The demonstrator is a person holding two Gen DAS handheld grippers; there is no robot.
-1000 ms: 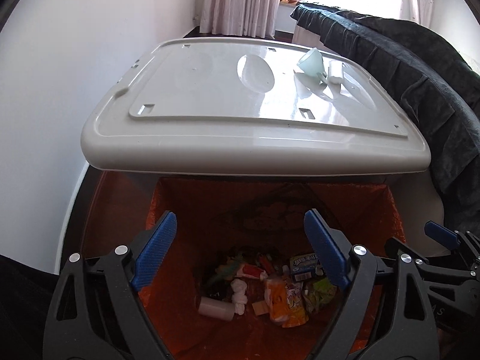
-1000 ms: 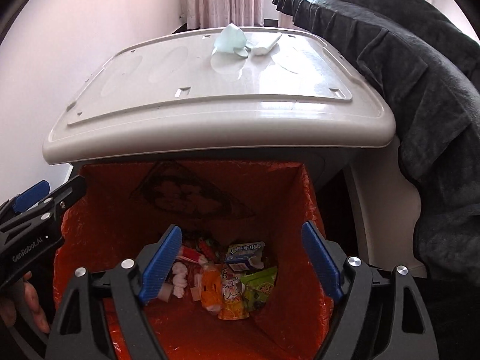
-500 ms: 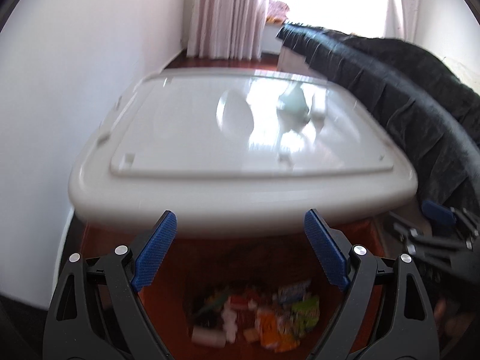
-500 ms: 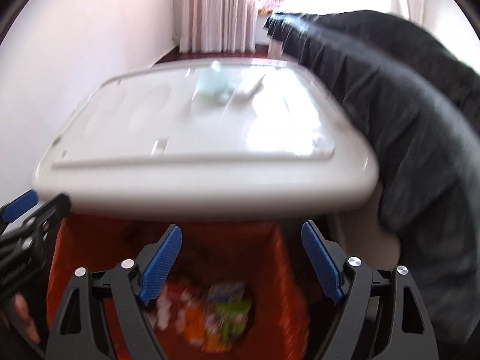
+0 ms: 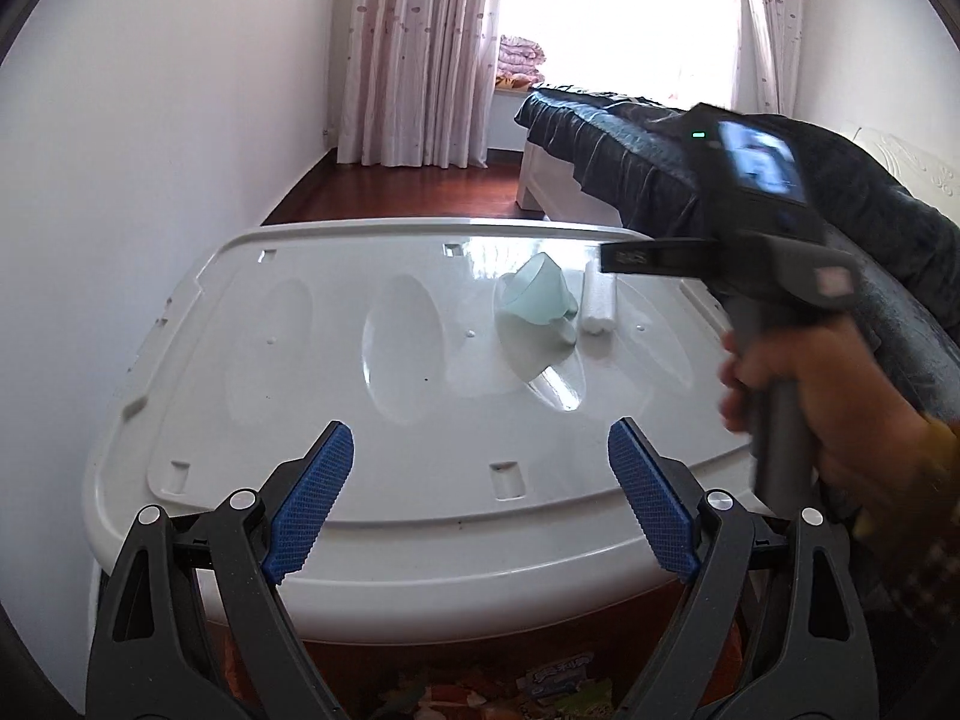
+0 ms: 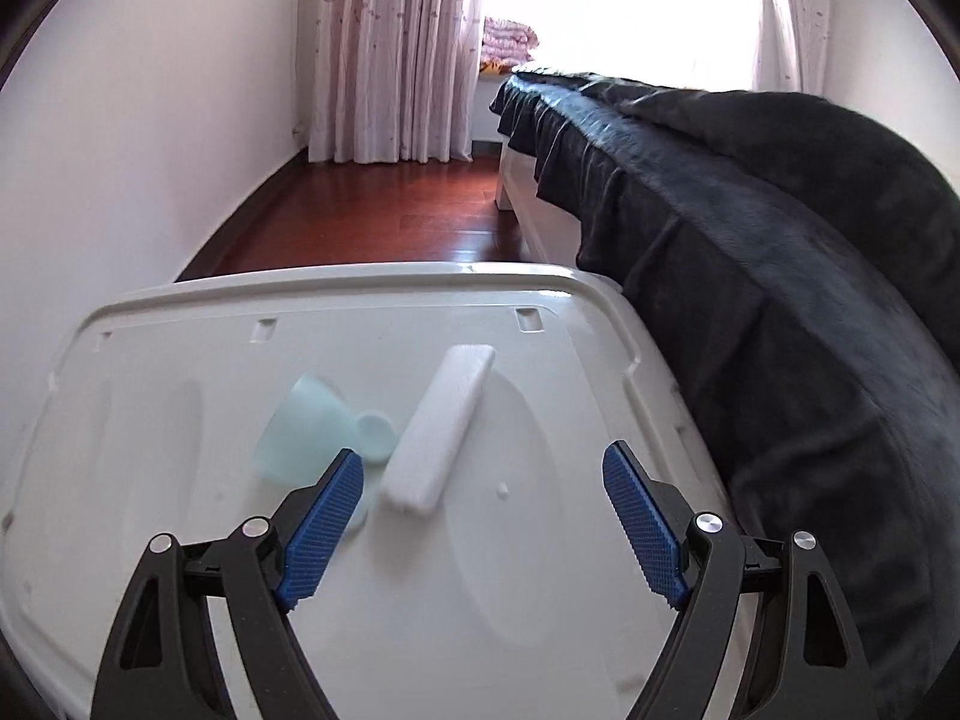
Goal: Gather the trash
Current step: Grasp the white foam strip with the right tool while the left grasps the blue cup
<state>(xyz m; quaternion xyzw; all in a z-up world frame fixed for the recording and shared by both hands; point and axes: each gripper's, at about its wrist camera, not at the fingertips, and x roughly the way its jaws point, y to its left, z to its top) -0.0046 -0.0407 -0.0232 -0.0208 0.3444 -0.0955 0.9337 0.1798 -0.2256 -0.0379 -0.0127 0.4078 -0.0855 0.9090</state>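
Note:
A pale green plastic funnel-like cup point(image 5: 536, 299) point(image 6: 312, 427) lies on its side on the white box lid point(image 5: 336, 372) point(image 6: 180, 480). A white foam bar point(image 5: 597, 305) point(image 6: 441, 426) lies beside it on the right. My left gripper point(image 5: 480, 510) is open and empty, above the lid's near edge. My right gripper point(image 6: 483, 531) is open and empty, above the lid just short of the foam bar. In the left wrist view only the right gripper's body shows, held in a hand. Trash in the orange-lined bin point(image 5: 540, 684) shows below the lid's front.
A bed with a dark blanket point(image 5: 750, 192) point(image 6: 750, 252) runs along the right of the lid. A white wall point(image 5: 150, 180) is on the left. Red wooden floor point(image 6: 384, 222) and curtains point(image 6: 390, 48) lie beyond.
Both grippers have risen from over the open orange bin to above the white lid. The right gripper has moved forward towards the foam bar and the cup. Both stay open.

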